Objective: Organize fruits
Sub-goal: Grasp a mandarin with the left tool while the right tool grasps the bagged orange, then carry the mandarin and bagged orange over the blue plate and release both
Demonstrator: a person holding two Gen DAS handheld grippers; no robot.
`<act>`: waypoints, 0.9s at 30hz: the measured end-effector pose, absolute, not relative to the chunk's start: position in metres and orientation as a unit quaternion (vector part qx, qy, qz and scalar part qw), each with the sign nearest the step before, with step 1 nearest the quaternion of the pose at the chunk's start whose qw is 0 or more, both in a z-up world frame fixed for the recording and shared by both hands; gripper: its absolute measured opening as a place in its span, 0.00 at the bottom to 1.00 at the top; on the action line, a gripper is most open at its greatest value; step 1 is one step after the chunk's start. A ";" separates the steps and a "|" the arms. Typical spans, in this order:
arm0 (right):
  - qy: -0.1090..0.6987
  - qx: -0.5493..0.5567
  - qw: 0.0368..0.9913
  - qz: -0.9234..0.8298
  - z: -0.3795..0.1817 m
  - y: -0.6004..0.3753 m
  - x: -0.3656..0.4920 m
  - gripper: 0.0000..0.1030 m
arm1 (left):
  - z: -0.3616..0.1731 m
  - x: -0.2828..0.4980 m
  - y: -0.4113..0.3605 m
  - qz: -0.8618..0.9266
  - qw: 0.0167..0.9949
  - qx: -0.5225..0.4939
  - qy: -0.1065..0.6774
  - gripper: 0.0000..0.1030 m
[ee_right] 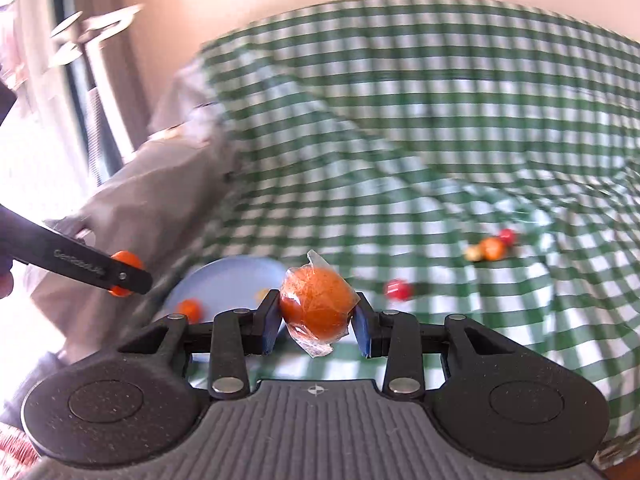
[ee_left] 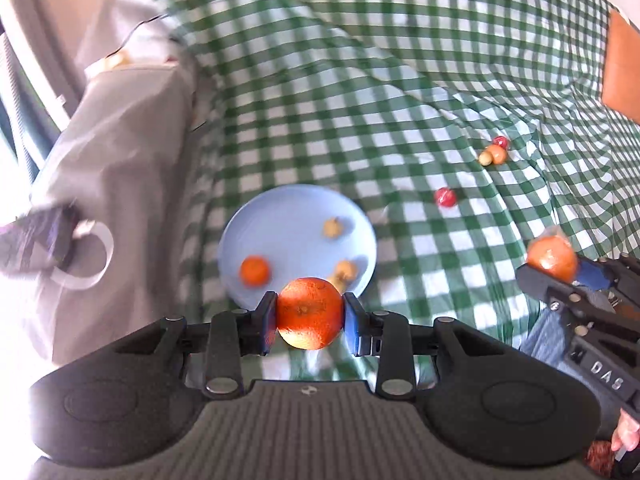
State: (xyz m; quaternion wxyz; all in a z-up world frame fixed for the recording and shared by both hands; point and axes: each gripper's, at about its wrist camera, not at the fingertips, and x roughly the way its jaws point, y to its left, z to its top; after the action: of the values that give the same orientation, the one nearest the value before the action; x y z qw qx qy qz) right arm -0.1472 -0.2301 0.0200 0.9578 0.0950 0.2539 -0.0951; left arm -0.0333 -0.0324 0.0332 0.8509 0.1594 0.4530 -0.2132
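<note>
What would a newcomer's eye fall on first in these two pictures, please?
Probably the two oranges held up close: a bare orange clamped in the left gripper, and a plastic-wrapped orange in the right gripper. Beyond them, a blue plate with a few small fruits sits on the green checked cloth.

**Rig looks: black linkage grippers, blue pads**

Left gripper: matte black plastic, two round textured housings w/ inset discs, ribbed grey centre plate w/ small compass-style logo. Silver pivot screws on black link bars. Blue pads on fingertips. Right gripper: same build, same blue pads, same screws and logo. Seen side-on from left cam, right unit shows white letters "DAS" on body; left unit's arm carries pale lettering, too blurred to read. Person: blue denim visible by right unit.
</note>
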 end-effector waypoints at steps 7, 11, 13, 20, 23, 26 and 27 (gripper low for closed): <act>0.275 0.046 0.959 -0.054 0.028 -0.163 -0.156 0.38 | 0.028 -0.058 0.015 -0.197 0.861 0.132 0.450 0.36; 0.280 0.028 0.958 -0.056 0.031 -0.145 -0.161 0.38 | 0.029 -0.064 0.030 -0.198 0.867 0.115 0.443 0.36; 0.279 0.021 0.958 -0.057 0.034 -0.141 -0.162 0.38 | 0.032 -0.066 0.034 -0.201 0.869 0.107 0.439 0.36; 0.283 -0.008 0.958 -0.054 0.036 -0.129 -0.157 0.38 | 0.037 -0.068 0.046 -0.205 0.874 0.088 0.431 0.36; 0.284 -0.016 0.957 -0.054 0.037 -0.125 -0.155 0.38 | 0.036 -0.067 0.048 -0.205 0.875 0.084 0.430 0.36; 0.286 -0.019 0.956 -0.055 0.037 -0.124 -0.153 0.38 | 0.035 -0.065 0.049 -0.204 0.874 0.082 0.433 0.36; 0.287 -0.019 0.956 -0.056 0.037 -0.123 -0.152 0.38 | 0.035 -0.065 0.048 -0.204 0.874 0.082 0.434 0.36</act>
State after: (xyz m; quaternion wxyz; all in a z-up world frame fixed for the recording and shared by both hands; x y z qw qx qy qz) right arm -0.1524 -0.1235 0.0371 0.9561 -0.0194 0.2869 -0.0563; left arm -0.0649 0.0483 0.0347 0.8738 0.0818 0.4337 -0.2042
